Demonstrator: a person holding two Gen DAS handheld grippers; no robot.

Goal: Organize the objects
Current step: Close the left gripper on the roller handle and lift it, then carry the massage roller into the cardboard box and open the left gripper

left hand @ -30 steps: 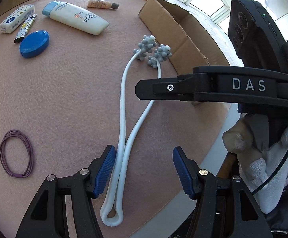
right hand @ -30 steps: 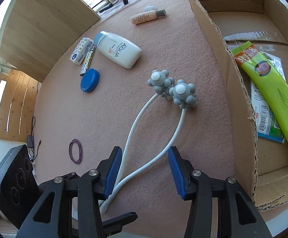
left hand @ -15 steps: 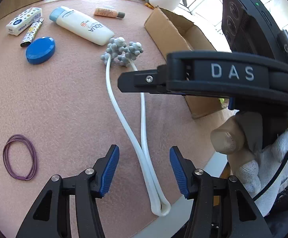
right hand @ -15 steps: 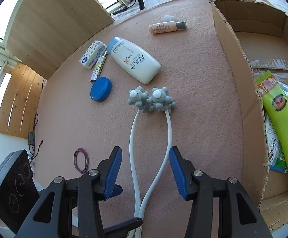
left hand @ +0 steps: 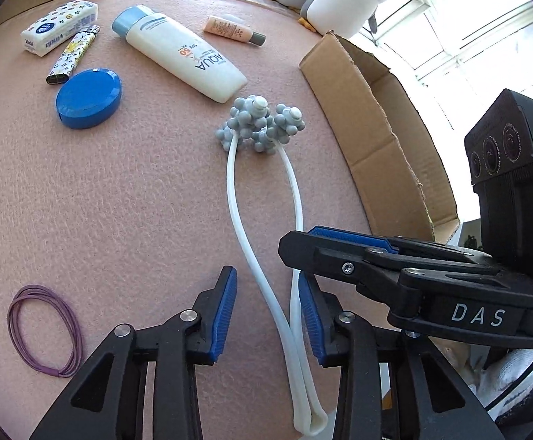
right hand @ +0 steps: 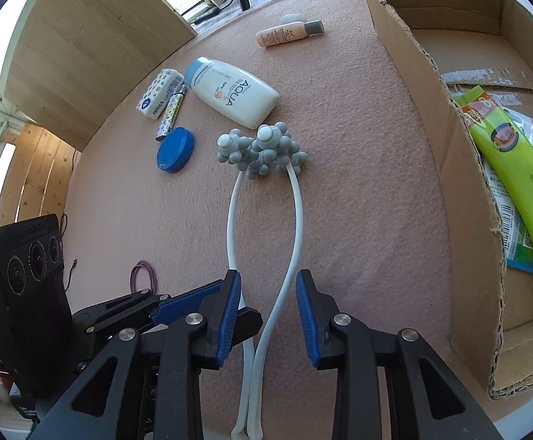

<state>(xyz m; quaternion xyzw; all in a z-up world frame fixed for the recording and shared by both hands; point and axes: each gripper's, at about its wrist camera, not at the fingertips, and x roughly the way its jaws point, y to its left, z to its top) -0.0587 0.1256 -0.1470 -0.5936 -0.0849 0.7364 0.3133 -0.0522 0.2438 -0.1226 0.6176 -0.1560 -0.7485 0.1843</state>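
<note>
Both grippers, left point(left hand: 268, 315) and right point(right hand: 268, 317), stand released astride the massager point(right hand: 264, 227) near the tabletop's front edge; its springy, probably light stems suit pinching together.

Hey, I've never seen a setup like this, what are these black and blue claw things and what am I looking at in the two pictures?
Those are two handheld grippers, worked by a person, not a robot. Each carries a fisheye camera looking forward along its blue-padded fingers.

One picture is from the left gripper, the other from the right gripper. Each also shows the other gripper at its edge.

On the pink mat lie a white massager with grey knobbly heads, a sunscreen bottle, a blue round case, a purple hair tie and some smaller items. A cardboard box holds a green tube.

Both grippers are open, straddling the massager's white handle. Nothing is held.
</note>
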